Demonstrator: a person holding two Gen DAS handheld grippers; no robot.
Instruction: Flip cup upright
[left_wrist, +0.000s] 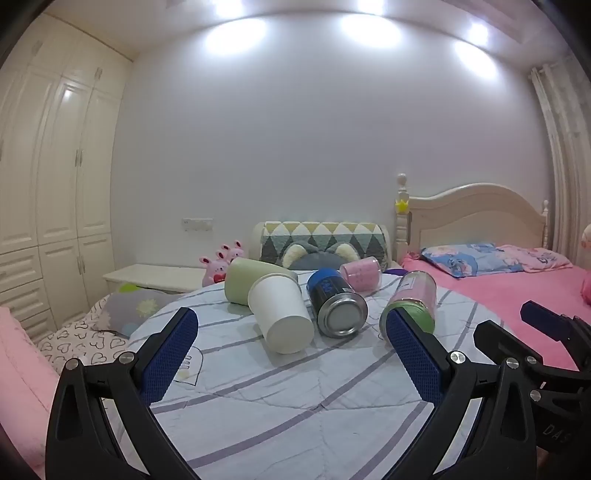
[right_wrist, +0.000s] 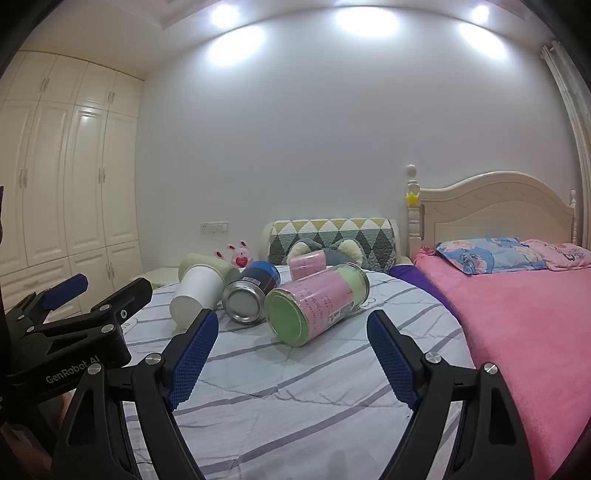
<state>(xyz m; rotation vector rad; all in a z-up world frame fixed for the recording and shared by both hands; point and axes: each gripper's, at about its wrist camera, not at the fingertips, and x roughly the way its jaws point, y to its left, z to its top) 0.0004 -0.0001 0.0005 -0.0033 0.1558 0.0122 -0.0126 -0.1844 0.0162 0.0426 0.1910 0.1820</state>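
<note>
Several cups lie on their sides on the striped bedspread (left_wrist: 295, 398). A white cup (left_wrist: 280, 317) lies with its base toward me, against a pale green cup (left_wrist: 245, 282). A blue metal can-like cup (left_wrist: 334, 302) lies to its right. A clear cup with pink label and green base (right_wrist: 314, 302) lies nearest the right gripper; it also shows in the left wrist view (left_wrist: 417, 295). A small pink cup (left_wrist: 360, 273) lies behind. My left gripper (left_wrist: 291, 350) is open and empty, short of the white cup. My right gripper (right_wrist: 291, 354) is open and empty, just short of the clear cup.
A pink bed (right_wrist: 517, 314) with blue and pink pillows lies to the right. A patterned cushion (left_wrist: 325, 240) and grey plush sit behind the cups. A white wardrobe (left_wrist: 55, 177) fills the left wall. A low white nightstand (left_wrist: 155, 277) and pink plush rabbits (left_wrist: 221, 262) stand at left.
</note>
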